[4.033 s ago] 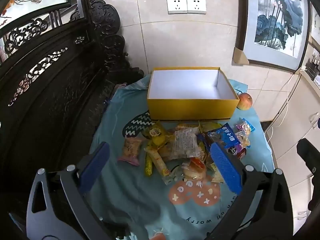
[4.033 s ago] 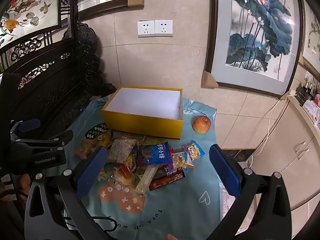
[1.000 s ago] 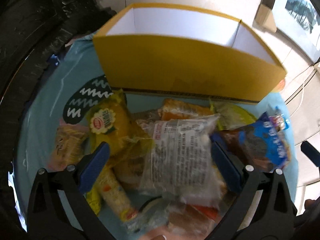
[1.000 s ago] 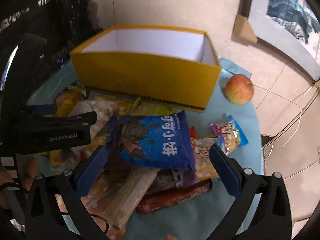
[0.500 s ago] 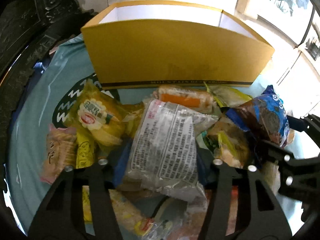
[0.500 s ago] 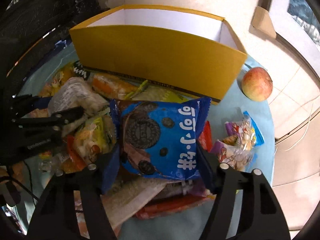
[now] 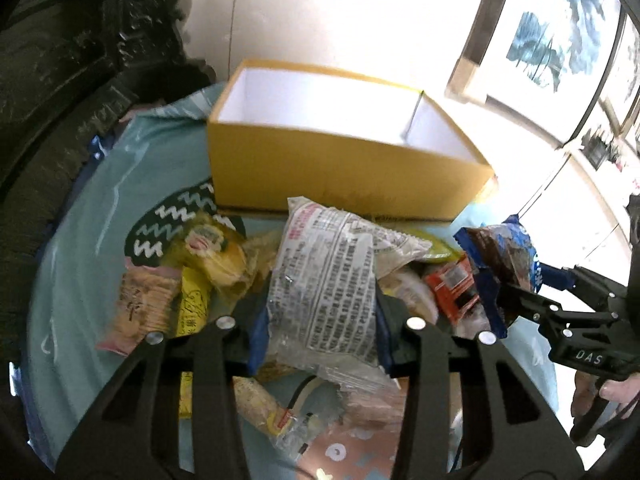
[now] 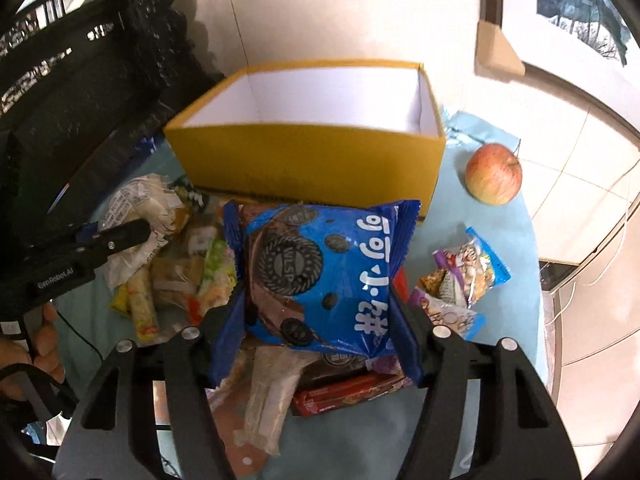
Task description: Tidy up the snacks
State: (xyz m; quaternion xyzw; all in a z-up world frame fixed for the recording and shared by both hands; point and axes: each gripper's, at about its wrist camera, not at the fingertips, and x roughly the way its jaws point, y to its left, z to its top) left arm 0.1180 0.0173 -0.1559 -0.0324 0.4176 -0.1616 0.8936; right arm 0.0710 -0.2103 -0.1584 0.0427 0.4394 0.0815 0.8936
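An open yellow box (image 7: 344, 168) with a white, empty inside stands at the far side of the teal cloth; it also shows in the right wrist view (image 8: 312, 160). My left gripper (image 7: 320, 332) is shut on a clear printed snack packet (image 7: 328, 280), lifted above the snack pile. My right gripper (image 8: 316, 320) is shut on a blue cookie bag (image 8: 320, 272), also lifted in front of the box. The blue cookie bag (image 7: 504, 256) and right gripper show at the right of the left wrist view.
Several loose snack packets (image 7: 188, 276) lie on the teal cloth (image 7: 80, 264) in front of the box. An apple (image 8: 494, 174) sits right of the box, with small candy bags (image 8: 468, 272) near it. Dark carved wooden furniture (image 8: 60, 80) stands at the left.
Both grippers came down onto the pile, closed on their packets, and have now lifted them; the box looks lower and farther than half a second ago.
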